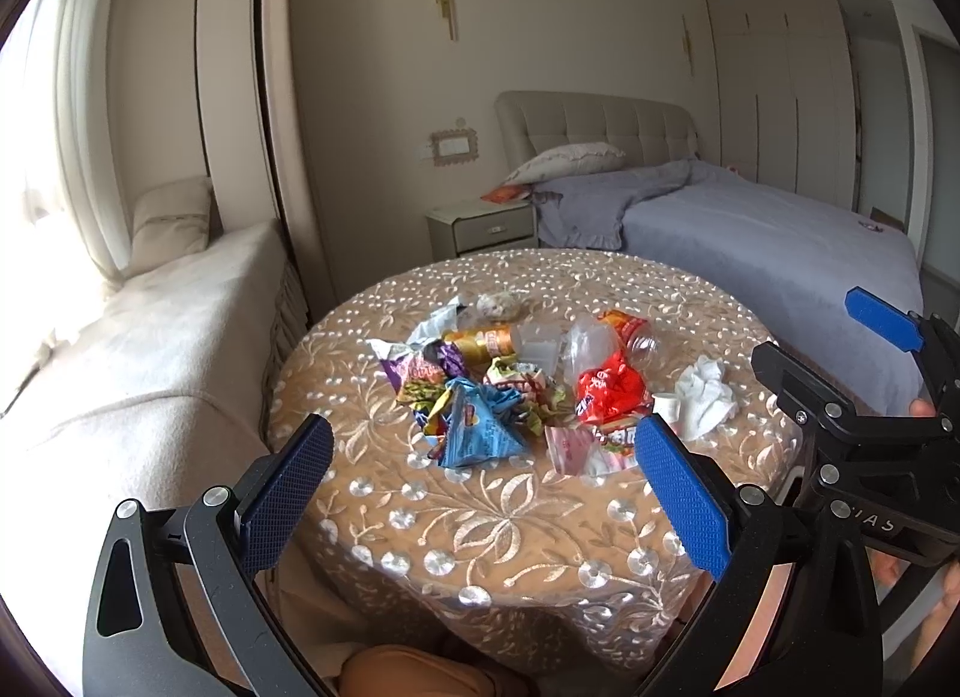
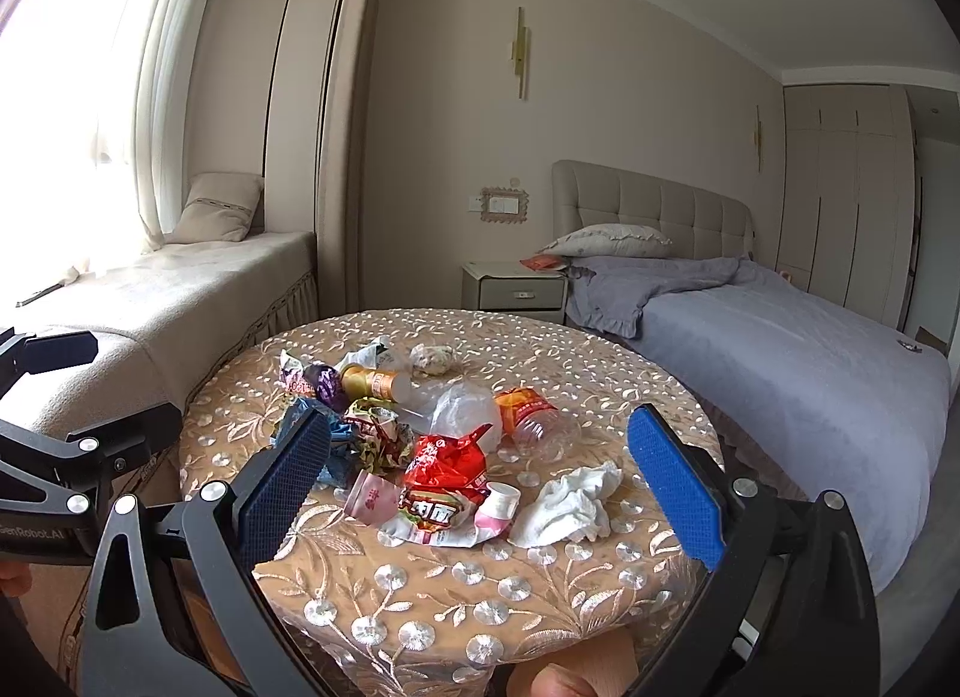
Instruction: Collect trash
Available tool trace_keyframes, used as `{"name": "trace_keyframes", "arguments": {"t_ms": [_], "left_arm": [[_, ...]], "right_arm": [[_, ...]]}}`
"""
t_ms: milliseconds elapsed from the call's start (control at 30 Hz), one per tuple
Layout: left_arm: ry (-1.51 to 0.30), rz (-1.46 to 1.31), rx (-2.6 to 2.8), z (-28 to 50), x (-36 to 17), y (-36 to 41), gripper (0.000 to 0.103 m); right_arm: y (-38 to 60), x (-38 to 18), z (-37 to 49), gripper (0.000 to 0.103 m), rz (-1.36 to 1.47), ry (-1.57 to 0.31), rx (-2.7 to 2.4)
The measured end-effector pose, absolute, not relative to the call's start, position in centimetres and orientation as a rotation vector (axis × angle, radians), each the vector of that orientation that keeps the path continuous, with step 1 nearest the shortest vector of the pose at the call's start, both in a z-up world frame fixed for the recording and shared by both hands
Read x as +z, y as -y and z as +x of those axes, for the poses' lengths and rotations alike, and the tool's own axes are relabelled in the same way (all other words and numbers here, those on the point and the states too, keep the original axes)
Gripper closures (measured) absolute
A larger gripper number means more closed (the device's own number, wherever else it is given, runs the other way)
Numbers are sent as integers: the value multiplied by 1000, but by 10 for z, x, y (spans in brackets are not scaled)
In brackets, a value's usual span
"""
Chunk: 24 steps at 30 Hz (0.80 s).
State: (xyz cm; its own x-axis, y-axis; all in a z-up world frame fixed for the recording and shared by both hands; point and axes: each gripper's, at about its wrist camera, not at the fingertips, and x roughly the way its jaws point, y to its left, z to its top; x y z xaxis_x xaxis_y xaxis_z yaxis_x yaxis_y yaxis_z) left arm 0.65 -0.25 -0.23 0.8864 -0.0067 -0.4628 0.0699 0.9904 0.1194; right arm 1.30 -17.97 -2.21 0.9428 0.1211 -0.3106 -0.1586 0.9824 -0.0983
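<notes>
Trash lies heaped on a round table [image 1: 510, 529] [image 2: 456, 589] with a floral cloth. I see a crumpled blue wrapper [image 1: 480, 427], a red wrapper [image 1: 609, 391] [image 2: 447, 460], a crumpled white tissue [image 1: 702, 397] [image 2: 570, 508], an orange bottle [image 1: 486, 343] [image 2: 375, 382], a crushed clear bottle with a red label [image 2: 531, 418] and a clear plastic bag [image 2: 465, 409]. My left gripper [image 1: 486, 493] is open, hanging in front of the pile over the near table edge. My right gripper [image 2: 480, 490] is open too, nothing between its fingers. Each gripper shows at the side of the other's view.
A cushioned window bench [image 2: 180, 289] with a pillow runs along the left. A bed with a grey cover [image 2: 780, 349] stands at the right, a small nightstand [image 2: 516, 289] beside it. A person's knee [image 1: 420, 673] shows under the table's near edge.
</notes>
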Motion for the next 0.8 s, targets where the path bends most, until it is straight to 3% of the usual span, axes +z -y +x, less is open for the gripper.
{"name": "trace_keyframes", "arguments": {"t_ms": [800], "left_arm": [[-571,88,21,42,-18,-4,5]], "right_arm": [[187,-28,42,4,-98,-341,196]]}}
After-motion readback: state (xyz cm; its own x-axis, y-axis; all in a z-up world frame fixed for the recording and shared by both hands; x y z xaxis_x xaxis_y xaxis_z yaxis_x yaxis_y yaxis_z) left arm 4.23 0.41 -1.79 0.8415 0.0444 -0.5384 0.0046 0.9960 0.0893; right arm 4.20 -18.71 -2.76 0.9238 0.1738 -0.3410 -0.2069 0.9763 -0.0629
